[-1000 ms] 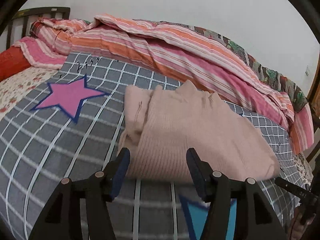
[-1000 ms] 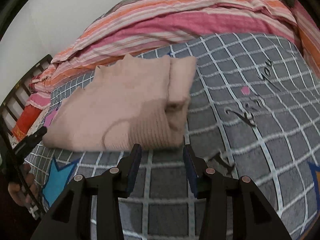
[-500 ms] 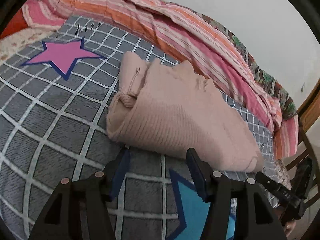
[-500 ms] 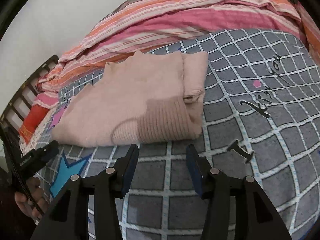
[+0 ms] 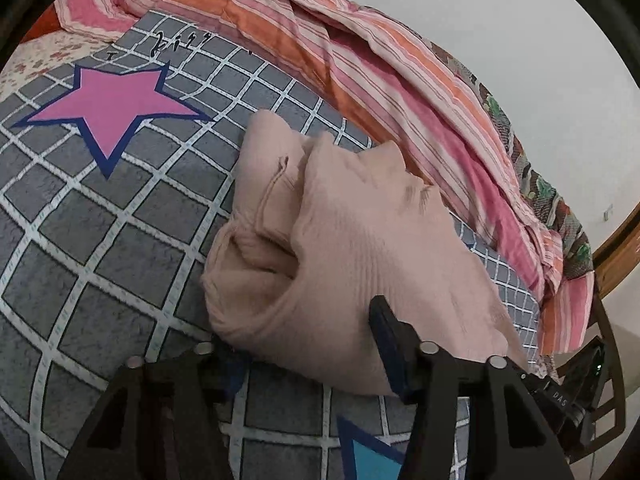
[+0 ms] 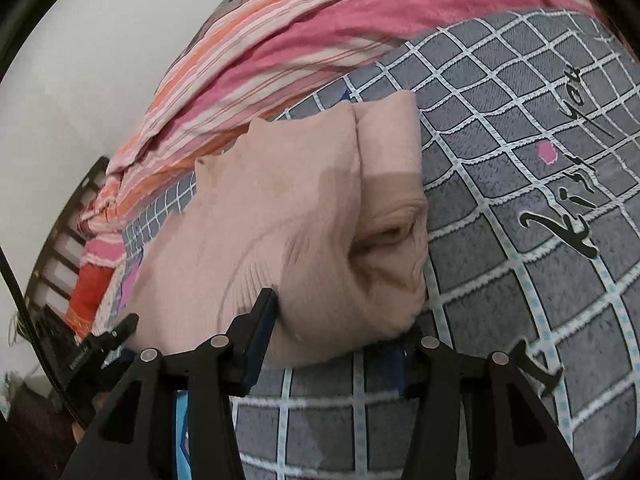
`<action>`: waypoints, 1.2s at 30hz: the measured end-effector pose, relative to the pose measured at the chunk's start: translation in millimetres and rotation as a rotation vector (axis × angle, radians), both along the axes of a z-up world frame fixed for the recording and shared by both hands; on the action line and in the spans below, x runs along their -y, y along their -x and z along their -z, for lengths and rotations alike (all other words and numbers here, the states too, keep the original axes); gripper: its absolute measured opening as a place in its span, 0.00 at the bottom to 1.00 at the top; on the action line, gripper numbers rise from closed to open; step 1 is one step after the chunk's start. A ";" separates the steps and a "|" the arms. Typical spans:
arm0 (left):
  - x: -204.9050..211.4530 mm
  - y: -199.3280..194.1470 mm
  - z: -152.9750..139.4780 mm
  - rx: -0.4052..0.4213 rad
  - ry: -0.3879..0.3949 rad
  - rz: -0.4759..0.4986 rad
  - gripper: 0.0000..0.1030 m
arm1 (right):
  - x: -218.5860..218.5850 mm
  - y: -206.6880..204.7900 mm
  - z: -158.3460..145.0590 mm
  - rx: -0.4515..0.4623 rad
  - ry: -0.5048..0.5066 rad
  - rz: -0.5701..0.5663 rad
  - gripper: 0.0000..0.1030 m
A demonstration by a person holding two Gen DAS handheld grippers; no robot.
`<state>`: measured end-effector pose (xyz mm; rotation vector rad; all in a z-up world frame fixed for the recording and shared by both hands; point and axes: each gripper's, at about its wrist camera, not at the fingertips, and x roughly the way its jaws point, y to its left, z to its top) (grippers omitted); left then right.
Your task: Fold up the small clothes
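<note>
A pale pink knit sweater point(image 5: 360, 248) lies folded on the grey checked blanket point(image 5: 120, 240); it also shows in the right wrist view point(image 6: 280, 216). My left gripper point(image 5: 308, 344) is open, its fingers astride the sweater's near hem at the left end, one finger on top and the other hidden under the fabric. My right gripper point(image 6: 336, 328) is open, astride the near hem at the right end, by the tucked sleeve cuff point(image 6: 392, 232). Each gripper shows at the edge of the other's view.
A striped pink and orange quilt point(image 5: 380, 80) is bunched along the far side of the bed against the white wall. A wooden bed frame point(image 5: 616, 248) stands at the right end, a dark slatted headboard point(image 6: 76, 216) at the left.
Both grippers have moved forward from just short of the sweater until their open fingers straddle its near hem. The hem has bunched and lifted slightly.
</note>
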<state>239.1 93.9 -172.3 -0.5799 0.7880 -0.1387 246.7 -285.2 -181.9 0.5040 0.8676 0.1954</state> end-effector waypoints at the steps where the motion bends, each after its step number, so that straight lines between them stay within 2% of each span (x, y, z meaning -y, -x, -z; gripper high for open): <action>1: -0.2 -0.8 0.6 -0.002 -0.007 -0.005 0.39 | 0.0 -2.1 -0.2 0.000 0.002 0.004 0.43; 3: -2.7 -0.3 2.8 -0.004 0.004 -0.017 0.22 | -0.7 -3.6 -0.6 0.006 0.025 0.020 0.23; 4: -4.5 0.0 4.4 -0.005 0.022 -0.016 0.18 | -1.5 -5.1 -0.5 0.008 0.036 0.024 0.12; 5: -5.5 0.7 4.8 -0.004 0.030 -0.015 0.12 | -1.9 -5.0 0.0 0.010 0.038 0.020 0.11; 11: -8.3 14.7 -1.4 0.044 0.031 -0.008 0.09 | -7.8 8.2 -7.4 0.064 0.111 0.001 0.08; 15: -7.9 32.0 -4.4 0.066 0.013 0.008 0.09 | -0.4 22.0 -9.8 0.068 0.053 0.003 0.08; 22: -0.6 77.6 -8.8 0.109 -0.060 0.046 0.09 | 2.0 63.1 -20.4 0.111 0.070 -0.033 0.08; 28: -3.8 108.7 -3.4 0.103 -0.035 0.050 0.10 | 10.0 104.5 -16.6 0.111 0.063 -0.044 0.08; 30: -4.5 113.0 -3.8 0.097 -0.049 0.049 0.14 | 9.0 114.9 -16.4 0.116 0.091 -0.041 0.08; 33: -5.2 116.4 -6.5 0.084 -0.124 0.040 0.23 | 7.7 121.7 -15.2 0.091 0.130 -0.022 0.11; 36: -6.6 118.3 -8.3 0.080 -0.170 0.029 0.28 | 9.9 132.5 -19.2 0.108 0.152 -0.024 0.16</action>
